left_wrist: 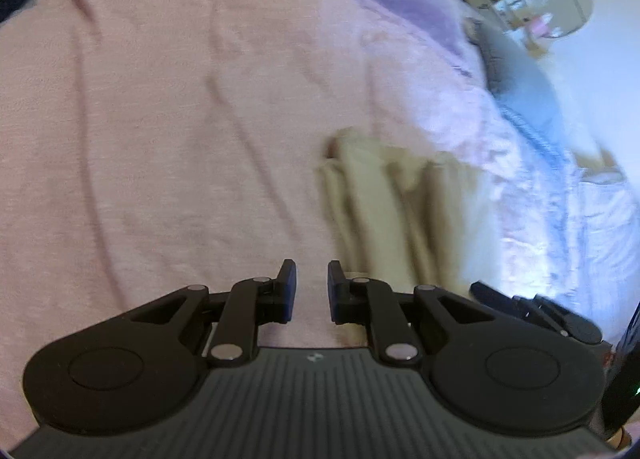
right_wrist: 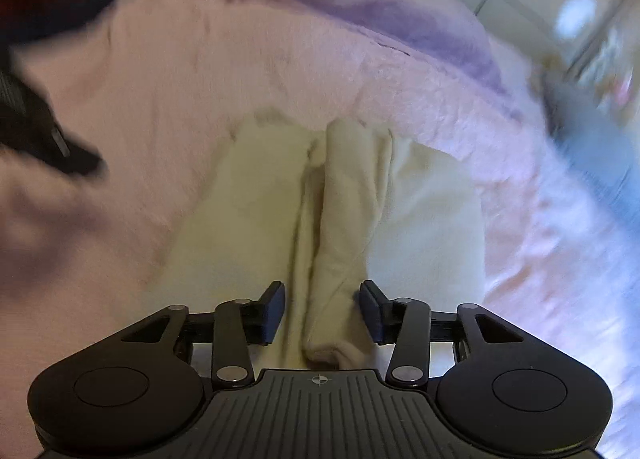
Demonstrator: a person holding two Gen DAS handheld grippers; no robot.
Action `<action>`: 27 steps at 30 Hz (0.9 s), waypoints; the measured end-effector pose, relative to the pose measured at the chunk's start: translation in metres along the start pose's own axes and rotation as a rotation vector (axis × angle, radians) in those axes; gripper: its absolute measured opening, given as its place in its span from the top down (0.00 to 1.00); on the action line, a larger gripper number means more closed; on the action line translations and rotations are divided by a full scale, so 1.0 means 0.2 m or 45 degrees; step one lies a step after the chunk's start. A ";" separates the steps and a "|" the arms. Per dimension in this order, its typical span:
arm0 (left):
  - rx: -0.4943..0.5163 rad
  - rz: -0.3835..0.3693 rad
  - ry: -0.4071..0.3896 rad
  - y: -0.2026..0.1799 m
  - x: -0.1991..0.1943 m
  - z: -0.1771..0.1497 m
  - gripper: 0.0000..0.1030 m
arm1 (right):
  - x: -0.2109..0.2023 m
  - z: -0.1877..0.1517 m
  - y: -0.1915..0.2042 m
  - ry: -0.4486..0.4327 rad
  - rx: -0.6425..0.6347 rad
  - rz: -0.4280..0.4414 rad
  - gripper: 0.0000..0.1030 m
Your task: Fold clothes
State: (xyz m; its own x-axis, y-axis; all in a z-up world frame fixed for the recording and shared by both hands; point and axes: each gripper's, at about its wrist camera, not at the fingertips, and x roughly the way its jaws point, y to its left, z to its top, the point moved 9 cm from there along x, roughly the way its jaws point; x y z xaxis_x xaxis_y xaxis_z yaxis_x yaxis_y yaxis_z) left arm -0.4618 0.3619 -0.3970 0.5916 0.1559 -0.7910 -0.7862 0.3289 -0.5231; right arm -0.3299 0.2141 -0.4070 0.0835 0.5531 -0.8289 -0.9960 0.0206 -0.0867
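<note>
Left wrist view: hovering over the pink blanket [left_wrist: 160, 119] covering the bed, with the left hand-held gripper [left_wrist: 312, 291] showing only a narrow gap and pinching nothing, bare blanket visible between its pads. Lying off to the right of it, the cream garment [left_wrist: 400, 195], rumpled in long ridges near the bed's edge, apparently out of this gripper's reach for now. Peeking in at the lower right, the right hand-held gripper [left_wrist: 540, 311], close alongside.

Right wrist view: pointing straight down along the cream garment [right_wrist: 400, 199], laid lengthwise on the pink blanket [right_wrist: 180, 79]. Standing moderately wide, the right hand-held gripper [right_wrist: 322, 311], straddling a raised fold of the cloth without pressing on it; probably lined up so as to catch that ridge for a fold.
</note>
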 end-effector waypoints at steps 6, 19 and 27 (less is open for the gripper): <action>-0.102 -0.282 0.083 -0.27 0.15 -0.06 0.72 | -0.18 0.00 -0.48 -0.010 0.442 -0.019 0.56; -0.327 -0.318 0.088 -0.42 0.58 -0.14 0.62 | 0.21 -0.20 -0.97 0.220 1.065 0.245 0.56; -0.041 -0.254 -0.105 -0.55 0.36 -0.01 0.89 | 0.24 -0.05 -0.87 0.265 0.683 0.215 0.61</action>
State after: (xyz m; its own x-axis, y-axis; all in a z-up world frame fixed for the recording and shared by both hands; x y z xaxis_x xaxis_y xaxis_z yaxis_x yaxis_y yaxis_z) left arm -0.3323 0.3352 -0.3964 0.7476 0.1666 -0.6429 -0.6566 0.3312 -0.6776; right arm -0.1528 0.2282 -0.4380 -0.1267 0.4114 -0.9026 -0.8681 0.3943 0.3016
